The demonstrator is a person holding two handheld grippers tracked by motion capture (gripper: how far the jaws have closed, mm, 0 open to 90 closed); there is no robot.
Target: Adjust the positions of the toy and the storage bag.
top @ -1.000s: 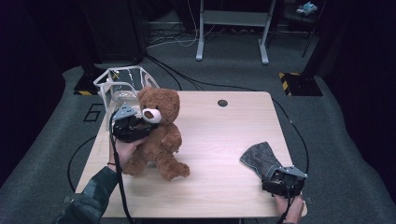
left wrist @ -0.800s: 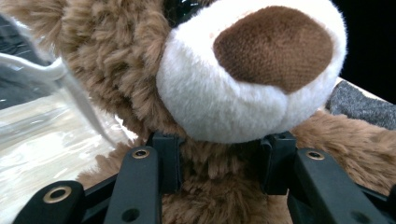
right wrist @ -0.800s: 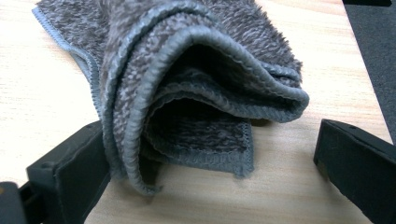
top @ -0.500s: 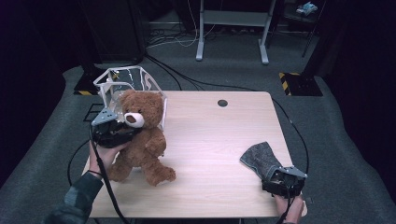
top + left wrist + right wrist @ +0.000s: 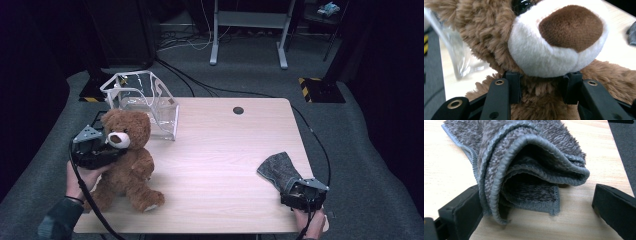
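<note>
the left gripper [image 5: 100, 150] is clamped on the neck of the bear [image 5: 127, 160]; the box [image 5: 142, 102] stands just behind it. right gripper [image 5: 302, 192] jaws stand apart around the cloth [image 5: 277, 170].

One teddy bear [image 5: 125, 160], one clear plastic box [image 5: 142, 102], one grey cloth [image 5: 277, 170], two grippers: left [image 5: 107, 147], right [image 5: 300, 192].

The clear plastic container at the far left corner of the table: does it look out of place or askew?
Yes. The clear plastic container lies tipped on its side, with its opening facing up and away, partly overhanging the table corner. The teddy bear sits just in front of it.
</note>
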